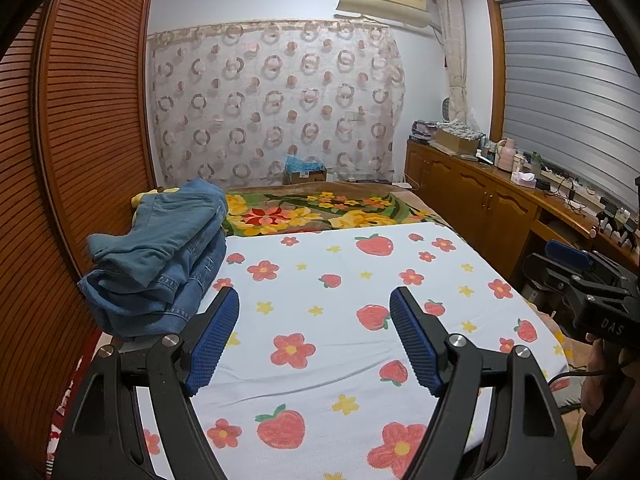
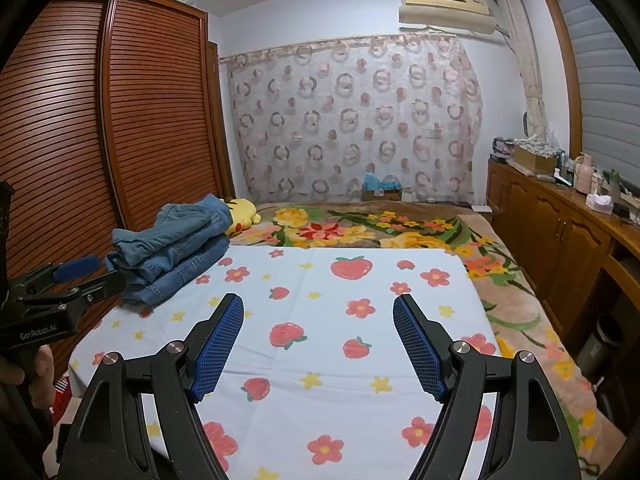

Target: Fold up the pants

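Observation:
A pile of blue denim pants point(image 1: 160, 260) lies at the left edge of the bed on a white sheet point(image 1: 340, 280) printed with strawberries and flowers; the same pants point(image 2: 172, 248) show in the right wrist view, left of centre. My left gripper point(image 1: 314, 300) hovers open over the sheet, just right of the pile, nothing between its blue pads. My right gripper point(image 2: 318, 306) is open over the sheet's middle, also empty. Each gripper appears at the edge of the other's view: the right gripper point(image 1: 576, 264) and the left gripper point(image 2: 80, 272).
A slatted wooden wardrobe point(image 1: 80, 140) stands close on the left. A yellow plush toy point(image 2: 242, 216) lies behind the pants. A flowered blanket point(image 2: 360, 228) covers the far bed. A wooden cabinet point(image 2: 560, 232) crowded with items runs along the right. A hand point(image 2: 40, 376) grips the left handle.

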Available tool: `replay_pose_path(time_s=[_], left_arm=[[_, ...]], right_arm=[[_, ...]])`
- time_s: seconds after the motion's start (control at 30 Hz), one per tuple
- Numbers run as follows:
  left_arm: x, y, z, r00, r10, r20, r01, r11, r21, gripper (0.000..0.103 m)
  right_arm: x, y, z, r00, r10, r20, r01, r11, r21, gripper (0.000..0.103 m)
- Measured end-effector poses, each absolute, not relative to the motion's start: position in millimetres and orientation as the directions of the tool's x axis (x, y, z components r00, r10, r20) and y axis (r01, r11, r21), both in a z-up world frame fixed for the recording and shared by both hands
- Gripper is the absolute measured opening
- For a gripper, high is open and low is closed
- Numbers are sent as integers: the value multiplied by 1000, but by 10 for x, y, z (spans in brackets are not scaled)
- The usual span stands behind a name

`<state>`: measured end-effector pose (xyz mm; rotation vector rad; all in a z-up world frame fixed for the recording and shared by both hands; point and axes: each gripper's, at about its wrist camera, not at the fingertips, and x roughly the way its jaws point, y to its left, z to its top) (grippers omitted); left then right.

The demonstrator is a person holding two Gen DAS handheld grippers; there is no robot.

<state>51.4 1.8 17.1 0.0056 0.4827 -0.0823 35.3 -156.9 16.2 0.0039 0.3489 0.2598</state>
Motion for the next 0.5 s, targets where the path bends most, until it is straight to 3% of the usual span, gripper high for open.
replay_pose_path(time_s=[0.5], left_arm=[[512, 12, 171, 882, -80, -464, 81, 997, -17, 79]], right_arm=[[339, -1572, 155, 907, 252, -337, -250, 967, 50, 79]])
